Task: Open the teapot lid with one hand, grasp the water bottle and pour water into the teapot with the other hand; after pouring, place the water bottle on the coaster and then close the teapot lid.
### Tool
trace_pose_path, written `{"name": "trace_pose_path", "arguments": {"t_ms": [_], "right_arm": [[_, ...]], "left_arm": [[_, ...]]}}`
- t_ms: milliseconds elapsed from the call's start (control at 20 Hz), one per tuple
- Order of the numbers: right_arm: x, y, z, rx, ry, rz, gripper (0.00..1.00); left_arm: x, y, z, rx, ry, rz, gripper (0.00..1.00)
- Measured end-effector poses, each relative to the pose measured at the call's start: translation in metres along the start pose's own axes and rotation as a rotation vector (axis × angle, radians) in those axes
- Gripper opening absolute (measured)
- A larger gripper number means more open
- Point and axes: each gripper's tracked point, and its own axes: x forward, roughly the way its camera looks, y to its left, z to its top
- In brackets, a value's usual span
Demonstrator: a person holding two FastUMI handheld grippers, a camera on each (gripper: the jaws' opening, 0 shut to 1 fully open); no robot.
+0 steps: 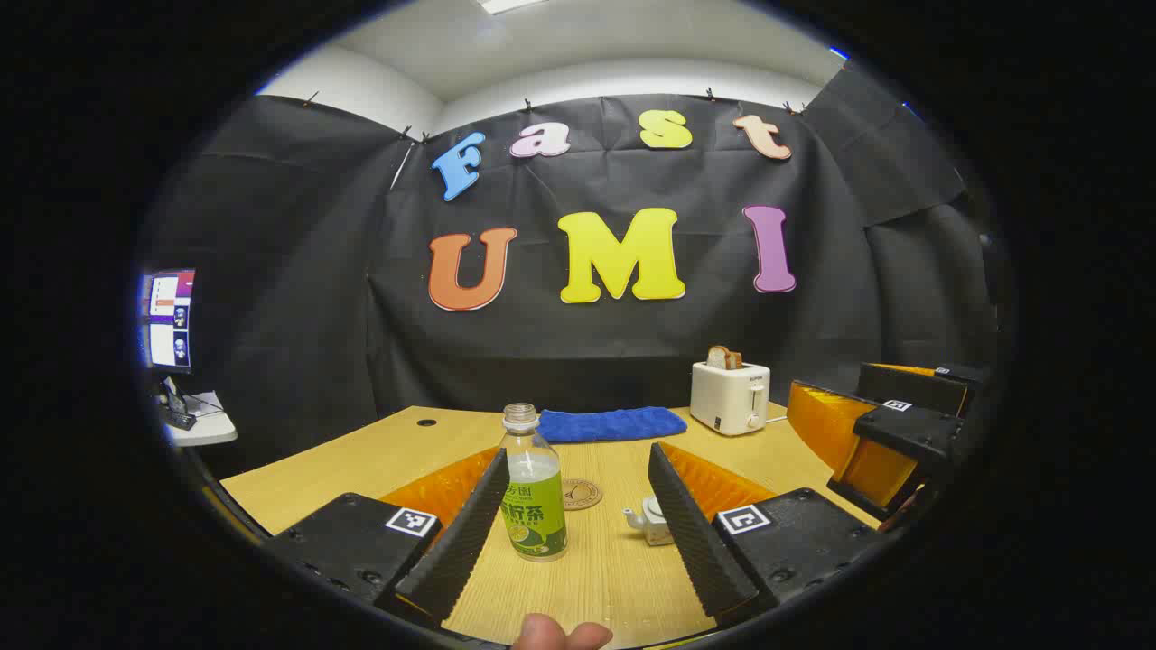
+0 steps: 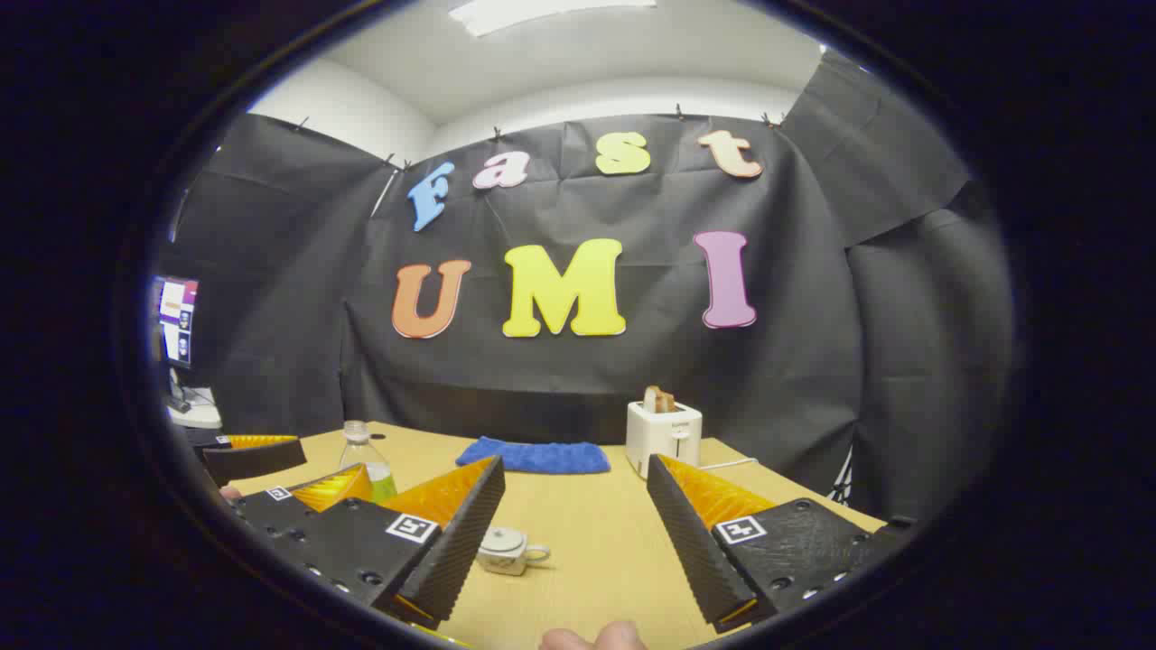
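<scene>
In the left gripper view, the left claw [image 1: 571, 524] is spread wide and pinches nothing. The water bottle [image 1: 533, 487] stands upright on the desk [image 1: 361, 460] between its fingers, close to the left one, though I cannot tell if they touch. The bottle has no cap and holds liquid to about its shoulder. Just behind it to the right lies the round coaster [image 1: 581, 494], bare, and right of that sits the small white teapot [image 1: 652, 520], partly hidden by the claw's right finger. Farther back are a blue towel [image 1: 612, 423] and a white toaster [image 1: 730, 396] with bread in it.

In the right gripper view, the right claw [image 2: 571, 524] is likewise spread and holds nothing. The teapot sits low between its fingers, near the left one, lid on.

By my reading the task has barely begun: the lid is not yet lifted, the bottle not yet gripped, no water poured. Everything remains: lifting the lid, pouring, setting the bottle on the coaster, closing the pot.
</scene>
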Motion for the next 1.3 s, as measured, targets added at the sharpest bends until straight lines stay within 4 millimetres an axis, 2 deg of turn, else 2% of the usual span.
{"name": "trace_pose_path", "arguments": {"t_ms": [450,1050,1300], "right_arm": [[0.008,0.004,-0.012,0.023,0.026,0.013,0.95],[0.017,0.010,-0.028,0.015,0.052,0.031,0.97],[0.031,0.016,-0.050,0.014,0.093,0.050,0.95]], "left_arm": [[0.001,0.013,-0.002,-0.016,0.012,0.024,0.97],[0.007,0.018,-0.008,-0.009,0.028,0.033,0.97],[0.006,0.027,-0.014,-0.026,0.040,0.038,0.97]]}}
